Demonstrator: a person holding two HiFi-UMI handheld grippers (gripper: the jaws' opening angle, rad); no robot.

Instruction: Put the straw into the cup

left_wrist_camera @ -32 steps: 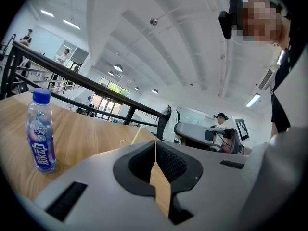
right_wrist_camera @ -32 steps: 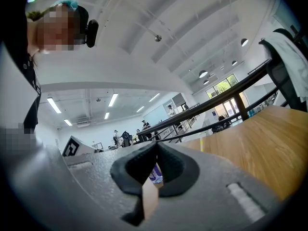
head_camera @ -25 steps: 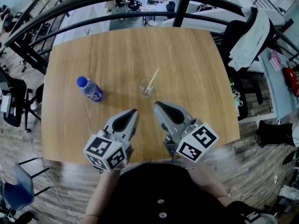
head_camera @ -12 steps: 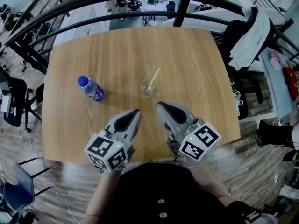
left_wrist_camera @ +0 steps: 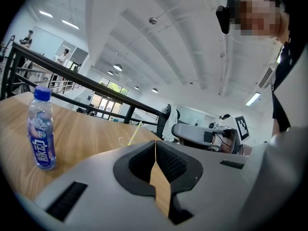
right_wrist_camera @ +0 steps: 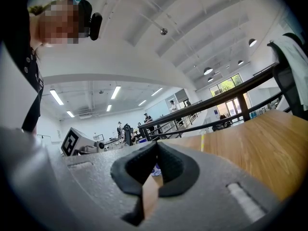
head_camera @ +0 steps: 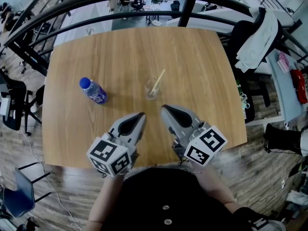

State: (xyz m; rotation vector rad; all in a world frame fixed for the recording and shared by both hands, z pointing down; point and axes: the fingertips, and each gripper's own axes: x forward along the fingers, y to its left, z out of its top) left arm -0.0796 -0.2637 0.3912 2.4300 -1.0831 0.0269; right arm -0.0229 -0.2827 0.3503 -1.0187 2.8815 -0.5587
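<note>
Head view has the wooden counter (head_camera: 202,61) filling the middle of the frame. My two hand-held grippers sit low in the picture near its bottom edge, side by side and touching nothing on it. My left hand-held gripper (head_camera: 139,114) has its jaws pressed together on nothing; its own view shows only a thin seam between the pads. My right hand-held gripper (head_camera: 163,108) is the same, closed and empty.

At the left of the frame the blue-capped bottle (head_camera: 94,91) stands upright, well apart from the rest. The clear cup (head_camera: 151,91) stands at the centre, a little above my gripper tips. The straw (head_camera: 157,81) is in it, leaning with its top end toward the upper right.

I judge the job as good as done, so the care now lies in leaving it alone. The cup looks light and the straw sits loose. Any move of mine should go back toward the bottom of the frame, never forward or across, so that no tip brushes the rim.
</note>
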